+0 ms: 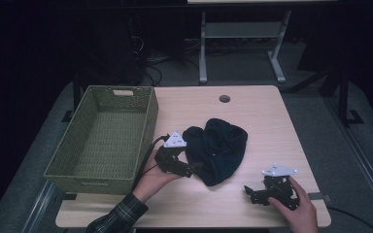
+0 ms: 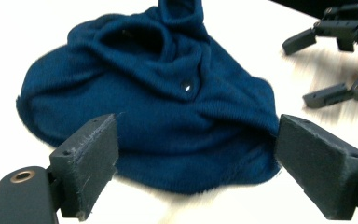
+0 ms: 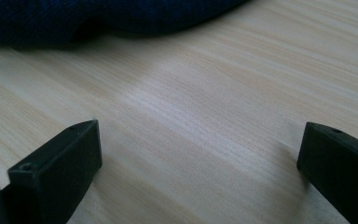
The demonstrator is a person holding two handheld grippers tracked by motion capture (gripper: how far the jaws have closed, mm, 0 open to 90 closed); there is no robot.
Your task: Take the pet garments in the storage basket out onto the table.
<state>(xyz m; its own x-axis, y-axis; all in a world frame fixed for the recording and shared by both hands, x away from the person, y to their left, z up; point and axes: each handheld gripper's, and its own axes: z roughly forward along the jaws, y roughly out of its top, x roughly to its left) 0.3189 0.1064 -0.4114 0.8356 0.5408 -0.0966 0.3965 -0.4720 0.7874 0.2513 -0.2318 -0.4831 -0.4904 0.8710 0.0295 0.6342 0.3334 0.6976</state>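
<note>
Facing a crumpled dark blue cloth (image 1: 216, 149) at mid-table, both grippers stood with jaws spread wide and held nothing.

From the high view, the left gripper (image 1: 194, 168) lay low at the cloth's near-left edge, its jaws either side of the hem in its own view, with a small round stud (image 2: 186, 86) showing on a fold. The right gripper (image 1: 250, 192) sat near the table's (image 1: 252, 111) front right corner, apart from the cloth, jaws pointing left over bare wood; its own view caught the cloth's edge (image 3: 98, 18) at the top. A green woven basket (image 1: 148, 121) stood at the table's left side, just beside the left hand (image 1: 151, 178). No brand, label or writing could be read on anything.
</note>
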